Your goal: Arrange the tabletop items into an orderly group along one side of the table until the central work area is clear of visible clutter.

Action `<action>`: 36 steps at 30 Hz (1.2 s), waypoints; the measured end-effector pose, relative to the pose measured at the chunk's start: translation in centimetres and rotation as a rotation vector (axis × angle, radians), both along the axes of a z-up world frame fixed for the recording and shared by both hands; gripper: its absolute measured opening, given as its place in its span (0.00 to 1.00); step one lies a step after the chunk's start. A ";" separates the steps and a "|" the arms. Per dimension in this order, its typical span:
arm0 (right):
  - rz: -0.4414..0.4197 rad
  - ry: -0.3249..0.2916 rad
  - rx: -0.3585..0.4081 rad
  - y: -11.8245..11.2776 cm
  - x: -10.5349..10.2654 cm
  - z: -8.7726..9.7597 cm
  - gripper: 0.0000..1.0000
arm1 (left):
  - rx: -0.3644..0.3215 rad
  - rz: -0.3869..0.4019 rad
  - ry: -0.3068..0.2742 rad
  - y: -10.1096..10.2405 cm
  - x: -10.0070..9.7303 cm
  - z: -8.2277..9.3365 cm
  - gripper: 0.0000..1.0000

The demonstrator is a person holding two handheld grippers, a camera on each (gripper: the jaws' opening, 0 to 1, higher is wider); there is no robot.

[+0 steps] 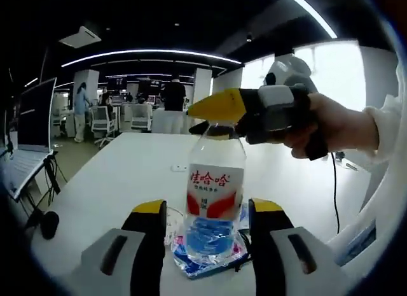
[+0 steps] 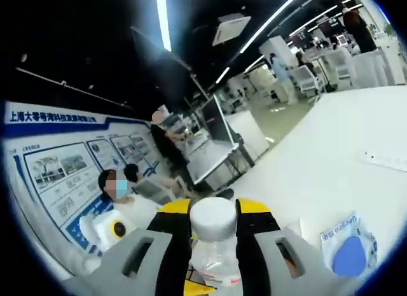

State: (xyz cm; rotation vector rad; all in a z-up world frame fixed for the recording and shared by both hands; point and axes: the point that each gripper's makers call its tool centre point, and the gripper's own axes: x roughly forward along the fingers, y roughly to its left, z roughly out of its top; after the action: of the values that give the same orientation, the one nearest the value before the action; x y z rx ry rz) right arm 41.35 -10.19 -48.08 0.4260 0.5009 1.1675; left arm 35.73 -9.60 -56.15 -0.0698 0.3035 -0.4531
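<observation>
A clear water bottle point(image 1: 216, 181) with a red-and-white label stands on the white table point(image 1: 121, 181), over a crumpled blue-and-white packet point(image 1: 206, 253). My left gripper point(image 1: 208, 207) is open, one yellow-tipped jaw on each side of the bottle's lower half. From the right, a hand holds my right gripper point(image 1: 213, 118) level at the bottle's neck. In the right gripper view the white cap point(image 2: 214, 219) sits between the jaws of the right gripper point(image 2: 213, 210), which is shut on the neck. A white packet with a blue disc point(image 2: 348, 248) lies on the table nearby.
An open laptop point(image 1: 28, 137) sits at the table's left edge with black cables point(image 1: 44, 223) below it. A small white item point(image 1: 179, 168) lies farther back on the table. A thin black cord point(image 1: 334, 188) hangs on the right. People and office chairs are far behind.
</observation>
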 end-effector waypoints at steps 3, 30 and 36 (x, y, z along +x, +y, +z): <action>0.013 -0.035 0.021 -0.1 1.4 1.8 0.24 | -0.017 0.034 0.031 1.5 -0.8 -1.0 0.75; 0.087 -0.092 0.032 -0.1 11.3 4.4 0.24 | 0.163 0.080 0.116 3.1 -3.9 -8.2 0.88; 0.159 -0.059 -0.021 1.4 12.0 0.4 0.24 | 0.024 0.135 0.054 3.6 -3.2 -6.1 0.99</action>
State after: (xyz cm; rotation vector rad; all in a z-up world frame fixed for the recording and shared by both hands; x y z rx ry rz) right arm 53.32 -8.81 -47.68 0.3369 0.5027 1.3231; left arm 32.58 -6.01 -62.29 -0.0788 0.3551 -0.3144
